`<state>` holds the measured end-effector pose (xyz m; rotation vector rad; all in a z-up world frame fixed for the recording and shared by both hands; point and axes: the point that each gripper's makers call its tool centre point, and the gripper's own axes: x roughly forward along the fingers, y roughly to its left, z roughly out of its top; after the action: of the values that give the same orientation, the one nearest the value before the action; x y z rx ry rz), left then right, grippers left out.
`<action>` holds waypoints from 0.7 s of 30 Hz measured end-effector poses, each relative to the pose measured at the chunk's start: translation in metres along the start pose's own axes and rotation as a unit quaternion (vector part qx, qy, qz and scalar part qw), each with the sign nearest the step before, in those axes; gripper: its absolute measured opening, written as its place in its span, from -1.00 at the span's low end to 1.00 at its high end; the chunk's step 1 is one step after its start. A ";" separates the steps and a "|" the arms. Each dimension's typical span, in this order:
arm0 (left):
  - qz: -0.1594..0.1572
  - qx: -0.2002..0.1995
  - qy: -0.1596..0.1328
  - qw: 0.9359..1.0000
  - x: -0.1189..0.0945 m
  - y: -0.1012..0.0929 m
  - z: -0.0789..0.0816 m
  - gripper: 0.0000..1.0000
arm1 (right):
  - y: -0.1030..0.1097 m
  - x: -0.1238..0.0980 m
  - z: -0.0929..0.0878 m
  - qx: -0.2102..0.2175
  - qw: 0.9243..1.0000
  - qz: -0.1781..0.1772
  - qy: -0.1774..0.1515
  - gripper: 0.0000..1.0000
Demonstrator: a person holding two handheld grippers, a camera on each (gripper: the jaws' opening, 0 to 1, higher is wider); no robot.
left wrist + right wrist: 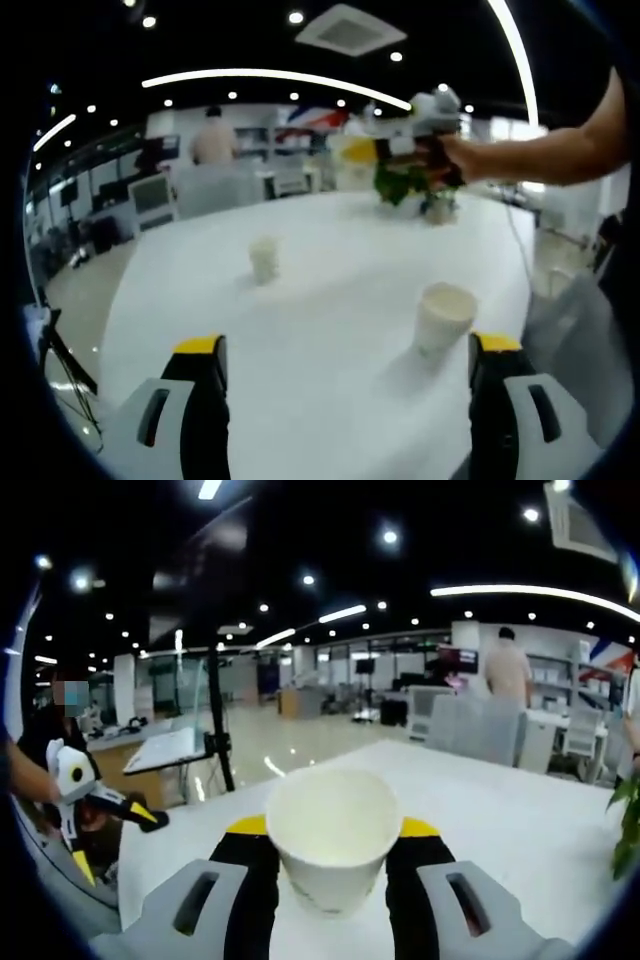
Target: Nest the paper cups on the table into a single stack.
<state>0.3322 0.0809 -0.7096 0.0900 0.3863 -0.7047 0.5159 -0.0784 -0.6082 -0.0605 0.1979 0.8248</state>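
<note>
Right hand-held gripper is clenched on a white paper cup, upright, mouth open toward the camera, pinched between my two yellow-tipped jaws at 6 o'clock in the right gripper view. White table runs off behind it toward 1 o'clock. At 9 o'clock in that view my left hand-held gripper shows, yellow tips pointing in over the table edge.

Left hand-held gripper is released: jaws stand wide apart at 7 and 5 o'clock in the left gripper view, nothing between them. Nearer cup stands upright on the table, just ahead of the jaw at 5 o'clock; I cannot tell whether they touch. Farther cup stands upright near the centre, well apart from the first.

At 1 o'clock in the left gripper view my right arm reaches in with the right hand-held gripper, held above the far side of the table. A green potted plant sits on the table below it. A person stands in the background at 11 o'clock.
</note>
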 end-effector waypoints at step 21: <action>-0.005 0.000 0.005 1.000 -0.001 -0.009 -0.003 0.99 | 0.042 -0.028 -0.013 0.004 1.000 0.023 0.007 -0.24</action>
<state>0.3245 0.0753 -0.7114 0.0909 0.3964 -0.7137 0.4647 -0.0718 -0.6149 -0.0540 0.2162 0.8693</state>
